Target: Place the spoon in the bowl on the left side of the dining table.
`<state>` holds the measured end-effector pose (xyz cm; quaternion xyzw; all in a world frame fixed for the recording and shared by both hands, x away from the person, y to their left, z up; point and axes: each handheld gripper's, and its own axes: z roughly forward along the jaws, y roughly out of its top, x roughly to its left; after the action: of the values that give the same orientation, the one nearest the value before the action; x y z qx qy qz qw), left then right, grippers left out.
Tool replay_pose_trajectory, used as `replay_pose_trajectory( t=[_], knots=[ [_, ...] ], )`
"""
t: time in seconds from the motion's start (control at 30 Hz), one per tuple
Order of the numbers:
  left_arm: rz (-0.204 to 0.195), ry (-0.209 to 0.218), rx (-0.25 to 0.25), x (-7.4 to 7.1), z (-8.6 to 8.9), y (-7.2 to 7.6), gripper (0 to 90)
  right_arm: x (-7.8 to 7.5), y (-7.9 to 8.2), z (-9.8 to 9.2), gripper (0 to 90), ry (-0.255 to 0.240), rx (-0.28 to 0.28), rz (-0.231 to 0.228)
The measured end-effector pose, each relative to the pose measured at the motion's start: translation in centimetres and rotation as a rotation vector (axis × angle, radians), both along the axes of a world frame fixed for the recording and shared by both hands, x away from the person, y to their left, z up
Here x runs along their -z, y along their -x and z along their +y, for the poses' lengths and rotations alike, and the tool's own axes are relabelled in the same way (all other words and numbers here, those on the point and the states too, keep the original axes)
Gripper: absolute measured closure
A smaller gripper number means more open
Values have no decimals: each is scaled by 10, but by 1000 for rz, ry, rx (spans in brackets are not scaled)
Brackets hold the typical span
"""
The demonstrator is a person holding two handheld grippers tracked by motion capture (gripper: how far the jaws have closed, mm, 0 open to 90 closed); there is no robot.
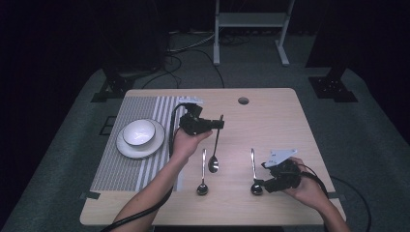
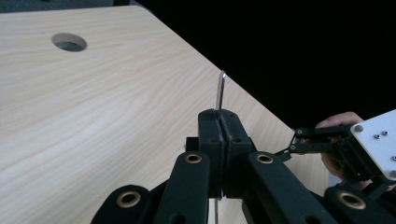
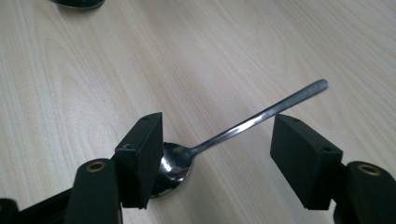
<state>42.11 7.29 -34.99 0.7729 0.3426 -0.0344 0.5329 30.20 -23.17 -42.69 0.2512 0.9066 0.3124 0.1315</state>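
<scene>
The left gripper (image 1: 212,124) is clenched on the handle of a spoon (image 1: 214,147); in the left gripper view its two pads (image 2: 219,140) press flat together with the thin metal handle (image 2: 220,93) standing up between them. From the high view this spoon hangs lifted over the middle of the table (image 1: 270,111), bowl end toward the person, just right of the striped placemat (image 1: 145,140) that carries a plate (image 1: 126,149) with a white bowl (image 1: 139,133) on it.

The right gripper (image 1: 261,183) is released: its jaws stand apart around a second spoon (image 3: 224,135) that lies flat on the wood, one pad just beside the spoon's bowl, the other clear of the handle, neither pressing. A third spoon (image 1: 202,174) lies untouched between the two hands.

The step in hand looks like gathering the spoons, the left one already picked up and the right one lined up for a grasp. The next move seems to call for the right jaws to shift along toward the thin handle and then close squarely across it, low against the table, since a pinch at the rounded bowl would likely slip. The left hand needs to keep its grip firm while carrying its spoon, perhaps toward the placemat
</scene>
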Motion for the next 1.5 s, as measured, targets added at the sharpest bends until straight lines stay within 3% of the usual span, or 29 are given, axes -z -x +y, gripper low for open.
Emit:
replay_pose_trajectory(
  t=[0.4, 0.73, 1.13, 1.4, 1.5],
  knots=[
    [-26, -18, -76, -18, 33, -14, 893, -3, 1, -21, 324, -40, 42, 23],
    [-46, -15, -125, -30, 58, -20, 893, -6, 3, -27, 315, -36, 53, 29],
    [-45, -3, -230, -38, 109, -28, 893, -8, 6, -36, 309, -40, 72, 27],
    [-65, -15, -293, -45, 136, -32, 893, -12, 6, -38, 308, -44, 75, 22],
    [-64, 5, -325, -46, 148, -32, 894, -12, 6, -38, 306, -46, 76, 22]
  ],
)
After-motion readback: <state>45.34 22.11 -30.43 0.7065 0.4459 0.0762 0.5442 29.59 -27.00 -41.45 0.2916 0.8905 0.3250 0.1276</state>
